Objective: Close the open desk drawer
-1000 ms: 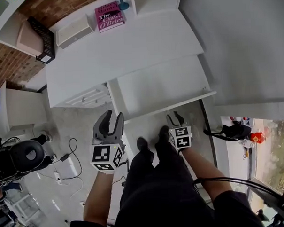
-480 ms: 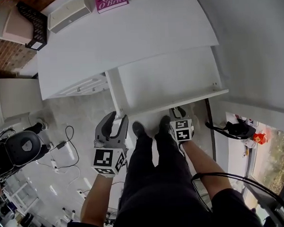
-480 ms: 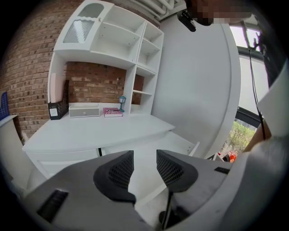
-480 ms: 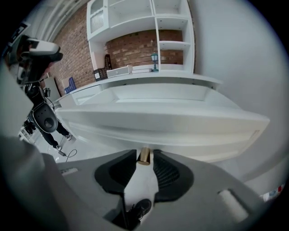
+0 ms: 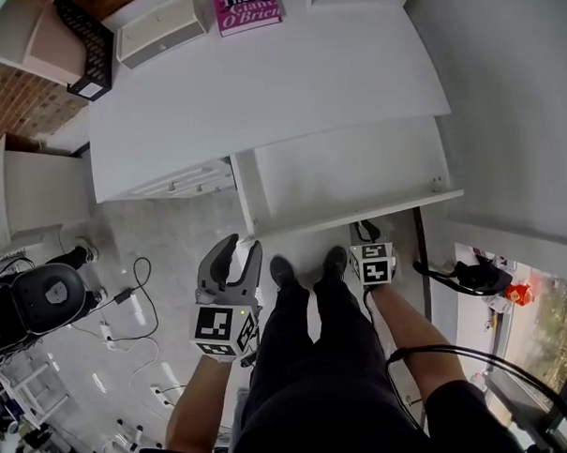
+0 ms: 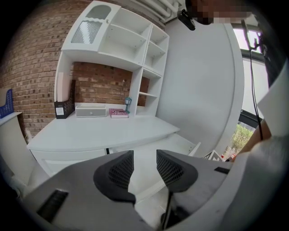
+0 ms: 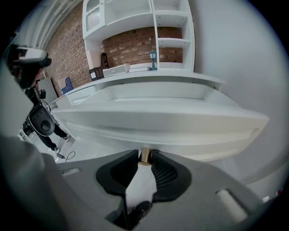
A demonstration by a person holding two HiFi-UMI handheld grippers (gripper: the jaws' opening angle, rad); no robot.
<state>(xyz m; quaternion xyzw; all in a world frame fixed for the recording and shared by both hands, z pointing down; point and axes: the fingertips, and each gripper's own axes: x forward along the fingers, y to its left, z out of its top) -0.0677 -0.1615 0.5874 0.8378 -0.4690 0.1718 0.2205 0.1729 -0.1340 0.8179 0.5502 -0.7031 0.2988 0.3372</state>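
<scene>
Drawer [image 5: 347,171] is open, sticking out of the desk [image 5: 258,81] toward 6 o'clock. Right gripper [image 5: 363,232] jaws have just been closing, tips pinching the knob [image 7: 144,154]. Risk: a shallow tip grip could slip, and a skewed push could jam the drawer. Left gripper [image 5: 236,259] at 7 o'clock, fingers apart, empty.

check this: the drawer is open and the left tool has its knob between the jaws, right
Not the left: the right gripper view shows the right tool, its jaws just now closing, on the knob. The left tool is empty. The drawer is open.
</scene>
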